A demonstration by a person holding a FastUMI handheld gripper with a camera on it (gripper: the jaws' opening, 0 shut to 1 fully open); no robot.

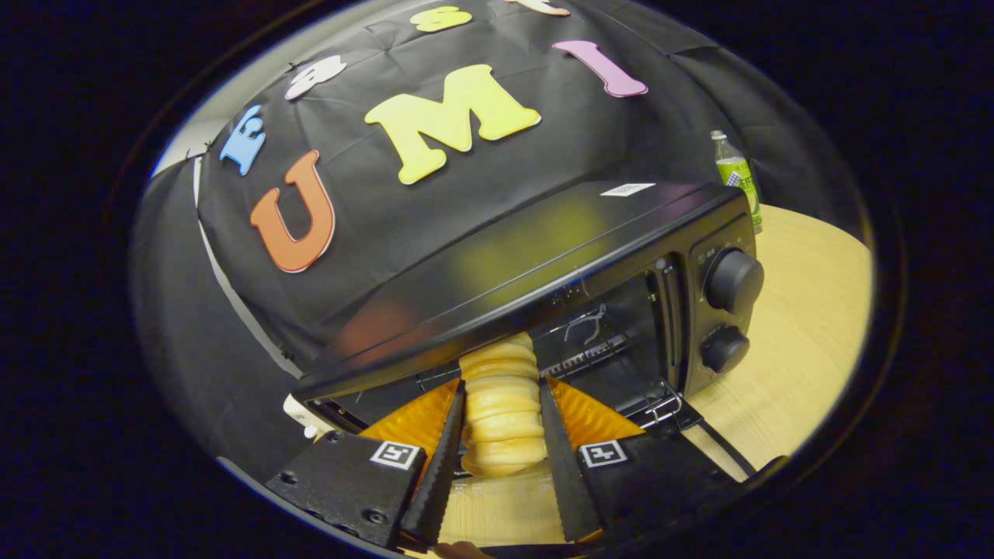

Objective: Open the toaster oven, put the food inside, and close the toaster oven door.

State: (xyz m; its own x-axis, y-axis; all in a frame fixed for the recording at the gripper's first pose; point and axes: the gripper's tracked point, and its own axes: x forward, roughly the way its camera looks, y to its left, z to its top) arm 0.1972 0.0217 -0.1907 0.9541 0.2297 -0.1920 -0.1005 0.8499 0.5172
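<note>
You have the gripper [501, 435] pinching the food [501, 404], a ridged pale-yellow pastry, with both fingers pressed against its sides so it rides lengthwise between them and its far end leads the way. That hold looks chosen so the piece can go in nose-first. The toaster oven [543, 272] stands on the wooden table [800, 341] with its door already down; the door's glass [497, 512] lies flat beneath your fingers, and the tip of the food sits right at the mouth of the cavity, just under the oven's top front lip. Opening seems done, and placing is the step in hand.

Inside, the wire rack [590, 353] crosses the cavity beyond the food; you would need to come in above it rather than snag its front bar. The top lip hangs close over the pastry, so clearance looks tight. The two knobs [731, 310] sit on the panel beside the opening, out of your path. A green bottle [738, 178] stands behind the oven near the table's far edge, well apart.
</note>
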